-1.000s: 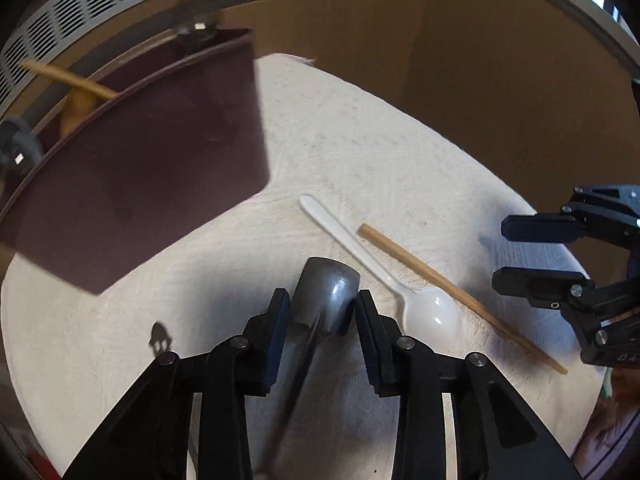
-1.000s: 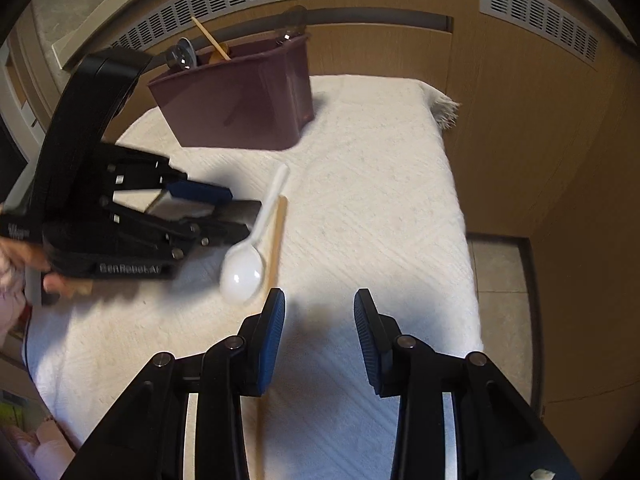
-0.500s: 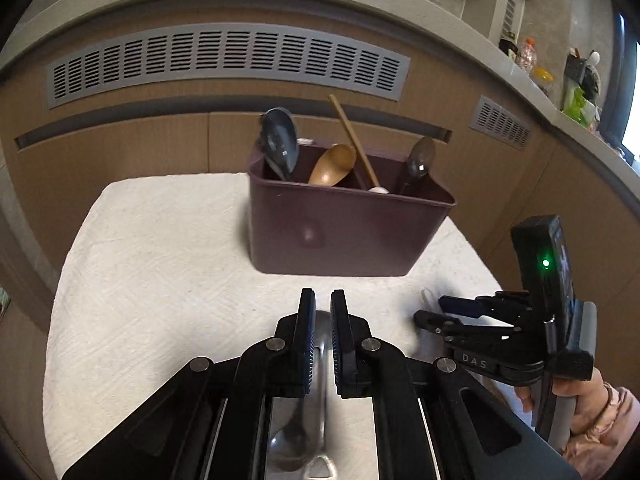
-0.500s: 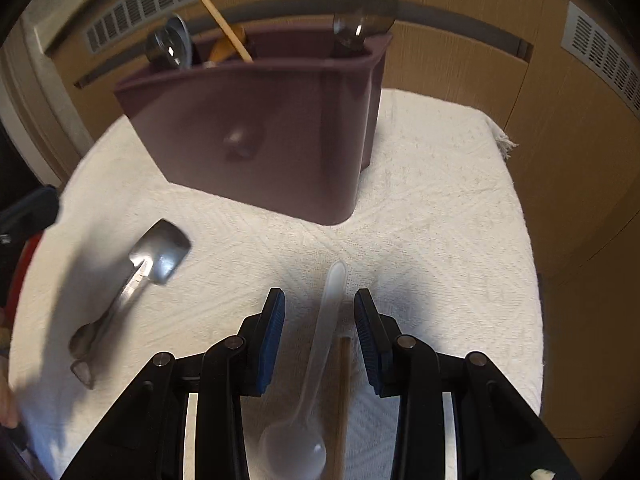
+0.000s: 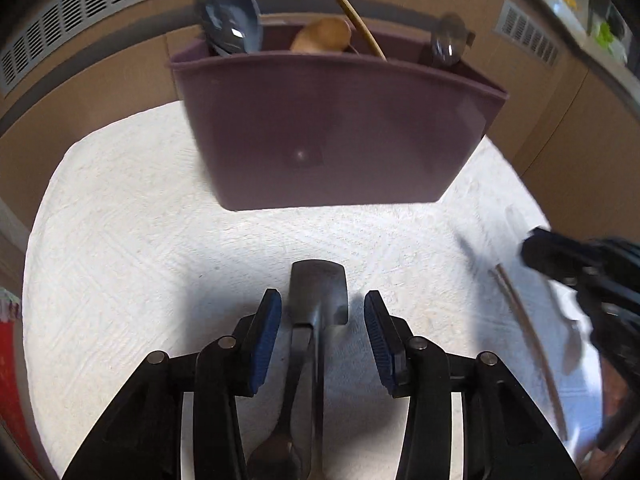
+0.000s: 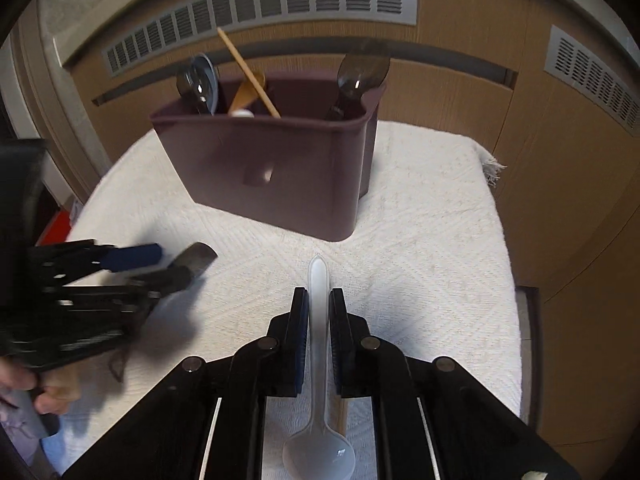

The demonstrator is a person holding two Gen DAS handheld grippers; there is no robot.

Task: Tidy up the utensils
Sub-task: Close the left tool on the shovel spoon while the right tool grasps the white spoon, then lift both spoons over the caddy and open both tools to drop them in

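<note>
Right gripper (image 6: 319, 312) pinches the white plastic spoon (image 6: 319, 400).
Left gripper (image 5: 322, 320) spread, metal utensil (image 5: 316, 320) between its fingers.

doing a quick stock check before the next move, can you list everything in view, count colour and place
utensil bin: 1, dark maroon, far side of the cloth
metal spoons: 2 or more, grey, standing at the bin's left end
dark spoon: 1, dark and glossy, bin's right end
wooden spoon: 1, tan, middle of the bin
chopstick in bin: 1, light wood, leaning in the bin
metal utensil: 1, grey, flat on the cloth between the left fingers
plastic spoon: 1, white
loose chopstick: 1, light wood, on the cloth beside the plastic spoon
cloth: 1, white, covering the table
left gripper: black with blue pads, open
right gripper: black, closed on the plastic spoon
</note>
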